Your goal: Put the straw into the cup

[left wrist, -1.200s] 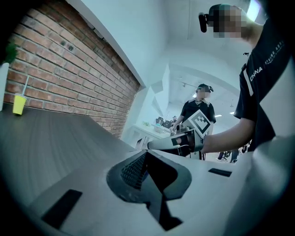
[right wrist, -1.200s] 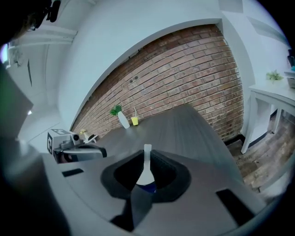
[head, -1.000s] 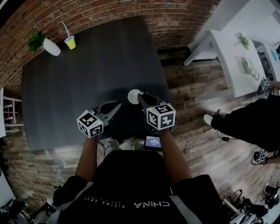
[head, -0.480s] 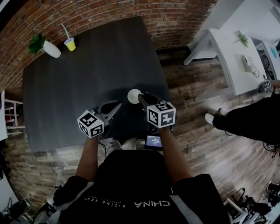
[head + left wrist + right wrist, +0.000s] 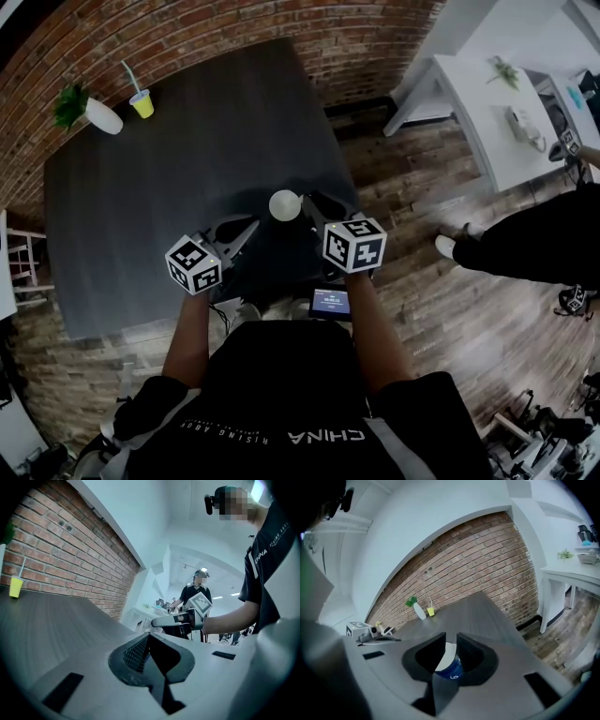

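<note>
My right gripper is shut on a blue cup with a white top over the near right part of the dark table. In the right gripper view the cup sits between the two jaws of the right gripper. My left gripper hovers beside it, shut and with nothing in it; the left gripper view shows the left gripper with its pads together. A yellow cup with a straw standing in it is at the table's far left corner.
A white vase with a green plant stands beside the yellow cup, by the brick wall. A white table is at the right over the wood floor. A person in black stands at the right. A small screen shows at my waist.
The right gripper's cube has shifted slightly right while the cup stays in its jaws. The left gripper has held still. The person at the right has moved a little.
</note>
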A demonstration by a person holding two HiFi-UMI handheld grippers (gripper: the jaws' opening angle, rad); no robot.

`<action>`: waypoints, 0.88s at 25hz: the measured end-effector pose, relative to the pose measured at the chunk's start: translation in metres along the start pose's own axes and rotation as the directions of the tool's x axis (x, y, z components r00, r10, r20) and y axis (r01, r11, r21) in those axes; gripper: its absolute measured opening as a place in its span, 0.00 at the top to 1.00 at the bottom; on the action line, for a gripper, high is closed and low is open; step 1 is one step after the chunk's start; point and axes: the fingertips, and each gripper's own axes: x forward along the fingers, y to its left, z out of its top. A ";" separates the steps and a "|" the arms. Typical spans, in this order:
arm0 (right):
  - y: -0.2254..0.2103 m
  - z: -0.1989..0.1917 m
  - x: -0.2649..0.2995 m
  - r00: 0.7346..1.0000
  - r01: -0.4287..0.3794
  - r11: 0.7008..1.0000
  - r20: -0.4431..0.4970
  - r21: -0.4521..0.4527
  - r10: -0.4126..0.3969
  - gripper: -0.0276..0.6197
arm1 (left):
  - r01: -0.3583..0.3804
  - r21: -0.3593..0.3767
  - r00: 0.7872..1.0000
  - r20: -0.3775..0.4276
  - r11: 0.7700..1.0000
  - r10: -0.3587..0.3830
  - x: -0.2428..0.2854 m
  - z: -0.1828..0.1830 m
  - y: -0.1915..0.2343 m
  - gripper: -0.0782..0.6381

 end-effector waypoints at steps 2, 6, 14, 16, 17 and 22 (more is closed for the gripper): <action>0.002 0.007 -0.007 1.000 0.009 0.999 0.026 -0.034 -0.008 0.88 | 0.013 0.005 1.000 0.002 1.000 -0.014 0.001 0.002 -0.002 0.88; 0.010 0.013 -0.017 0.998 0.023 0.997 0.059 -0.070 -0.019 0.88 | 0.025 0.025 1.000 0.000 0.999 -0.025 0.001 0.006 -0.004 0.88; 0.033 0.011 -0.037 0.997 -0.016 0.995 0.078 -0.096 0.023 0.89 | 0.041 0.055 0.999 -0.004 0.998 -0.041 -0.005 0.013 -0.005 0.88; 0.038 0.011 -0.041 0.996 -0.012 0.995 0.083 -0.102 0.020 0.89 | 0.061 0.065 0.998 -0.007 0.996 -0.061 -0.006 0.015 -0.007 0.89; 0.040 0.012 -0.043 0.996 -0.003 0.995 0.088 -0.104 0.012 0.94 | 0.074 0.071 0.997 -0.010 0.995 -0.073 -0.007 0.016 -0.009 0.88; 0.052 0.012 -0.052 0.994 0.028 0.993 0.107 -0.115 -0.016 0.95 | 0.126 0.085 0.992 -0.020 0.988 -0.125 -0.013 0.018 -0.014 0.89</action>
